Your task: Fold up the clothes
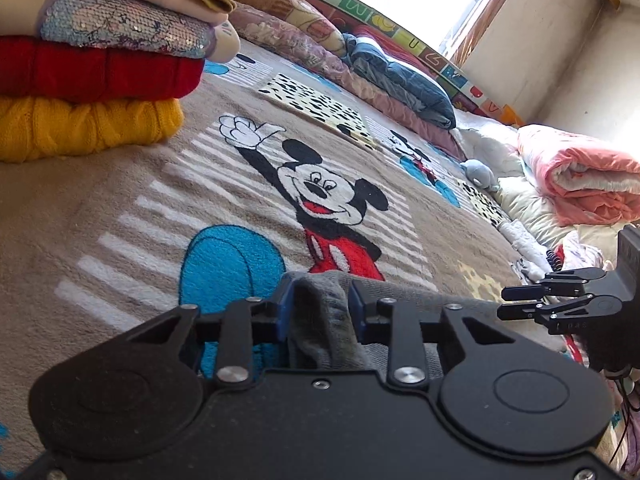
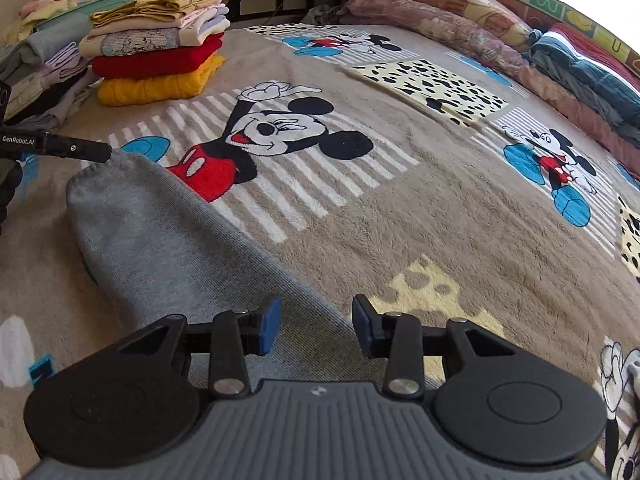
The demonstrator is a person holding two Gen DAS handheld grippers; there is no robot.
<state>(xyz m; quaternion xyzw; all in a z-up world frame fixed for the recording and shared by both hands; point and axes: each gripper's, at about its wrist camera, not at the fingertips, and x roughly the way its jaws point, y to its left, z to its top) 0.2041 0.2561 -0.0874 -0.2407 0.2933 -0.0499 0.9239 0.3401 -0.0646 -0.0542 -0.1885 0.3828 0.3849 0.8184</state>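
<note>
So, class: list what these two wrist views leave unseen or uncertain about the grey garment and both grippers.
- Grey garment: its near end is hidden by the right gripper body in the right wrist view, so its type is unclear.
- Left gripper: cloth sits between its fingers, but the left wrist view does not show whether they pinch it.
- Folded pile: cut off by the left wrist view's top-left edge.

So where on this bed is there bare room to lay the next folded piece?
The widest free patch is the cartoon-print fleece blanket, between the long grey knit garment and the row of rolled quilts. A narrower strip lies between the garment and the stack of folded sweaters. It is crowded around that stack and beyond it, where loose clothes pile up.
</note>
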